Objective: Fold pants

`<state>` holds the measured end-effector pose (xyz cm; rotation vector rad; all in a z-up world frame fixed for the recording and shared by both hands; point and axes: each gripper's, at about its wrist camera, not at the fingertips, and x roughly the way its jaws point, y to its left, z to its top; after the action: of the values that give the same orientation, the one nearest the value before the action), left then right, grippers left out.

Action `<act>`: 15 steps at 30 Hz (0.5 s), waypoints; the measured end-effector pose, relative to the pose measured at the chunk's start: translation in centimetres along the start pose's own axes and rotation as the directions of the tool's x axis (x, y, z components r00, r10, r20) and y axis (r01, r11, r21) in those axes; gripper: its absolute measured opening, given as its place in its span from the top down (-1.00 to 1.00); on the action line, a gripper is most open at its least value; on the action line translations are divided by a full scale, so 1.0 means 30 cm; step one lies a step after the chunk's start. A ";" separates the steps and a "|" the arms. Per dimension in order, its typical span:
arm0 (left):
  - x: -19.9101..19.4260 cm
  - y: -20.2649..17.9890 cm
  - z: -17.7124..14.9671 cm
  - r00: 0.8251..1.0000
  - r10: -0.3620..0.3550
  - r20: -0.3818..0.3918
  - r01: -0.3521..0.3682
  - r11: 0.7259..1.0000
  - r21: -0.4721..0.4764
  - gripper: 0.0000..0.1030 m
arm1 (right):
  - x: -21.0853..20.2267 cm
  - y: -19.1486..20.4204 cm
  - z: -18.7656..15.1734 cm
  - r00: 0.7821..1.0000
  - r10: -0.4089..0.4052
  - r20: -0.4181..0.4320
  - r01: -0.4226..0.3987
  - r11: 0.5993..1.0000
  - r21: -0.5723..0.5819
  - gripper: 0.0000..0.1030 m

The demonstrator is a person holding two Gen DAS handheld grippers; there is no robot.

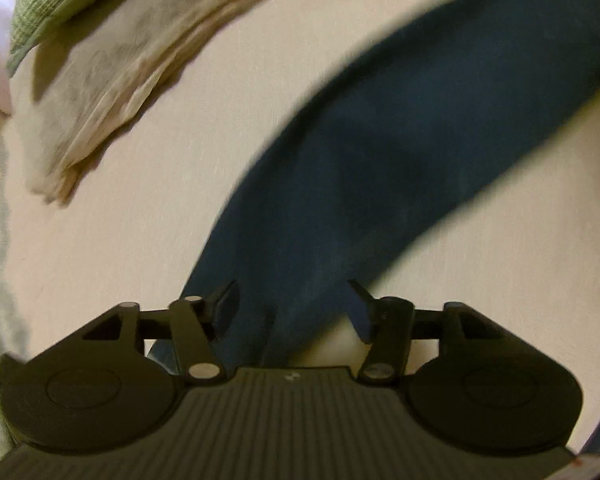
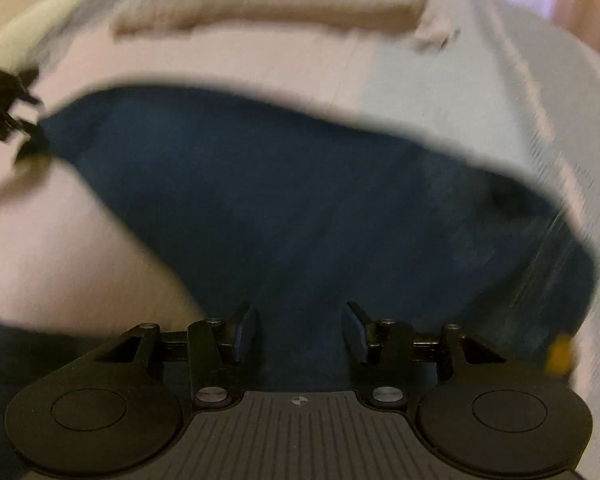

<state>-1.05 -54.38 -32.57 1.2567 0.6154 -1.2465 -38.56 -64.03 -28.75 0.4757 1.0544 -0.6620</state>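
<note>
Dark blue pants [image 1: 400,152] lie on a pale bed sheet [image 1: 140,260], blurred by motion. In the left wrist view one leg runs from the upper right down between the fingers of my left gripper [image 1: 292,300], which is open, its fingers wide apart on either side of the cloth. In the right wrist view the pants [image 2: 300,200] spread wide across the middle. My right gripper [image 2: 298,320] hovers open over their near part. The left gripper [image 2: 4,120] shows small at the far left, at the narrow end of the pants.
A beige folded cloth [image 1: 112,80] and a green checked fabric [image 1: 48,4] lie at the upper left of the left wrist view. A pale blue sheet [image 2: 480,100] covers the bed on the right. A small yellow object [image 2: 560,354] sits by the pants' right edge.
</note>
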 end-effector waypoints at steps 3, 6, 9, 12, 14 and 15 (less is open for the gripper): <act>0.018 -0.049 -0.147 0.998 0.066 -0.010 -0.064 0.988 0.142 -0.05 | -0.008 0.080 -0.036 0.995 -0.095 0.004 0.095 0.995 0.017 0.12; 0.047 -0.017 -0.238 0.997 0.065 0.033 -0.069 0.986 0.154 -0.05 | -0.041 0.142 -0.041 0.987 -0.158 -0.005 0.158 0.985 0.068 0.12; 0.040 0.134 -0.295 0.992 -0.014 0.123 0.017 1.000 -0.024 -0.06 | -0.068 0.242 -0.015 0.980 -0.199 0.008 0.199 0.979 0.050 0.12; 0.072 0.310 -0.336 0.987 -0.064 0.151 0.089 0.982 -0.169 -0.06 | -0.064 0.353 0.034 0.970 -0.242 0.032 0.241 0.970 0.037 0.12; 0.122 0.410 -0.345 0.982 -0.092 0.167 0.131 0.961 -0.242 -0.06 | -0.031 0.437 0.075 0.966 -0.256 0.037 0.254 0.966 0.054 0.11; 0.148 0.438 -0.346 0.979 -0.111 0.170 0.152 0.954 -0.257 -0.06 | -0.017 0.480 0.093 0.965 -0.260 0.039 0.258 0.964 0.060 0.11</act>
<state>15.07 -48.42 -34.71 0.8968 0.7384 -1.3069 -26.90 -55.43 -26.44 0.3694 1.0663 -0.9316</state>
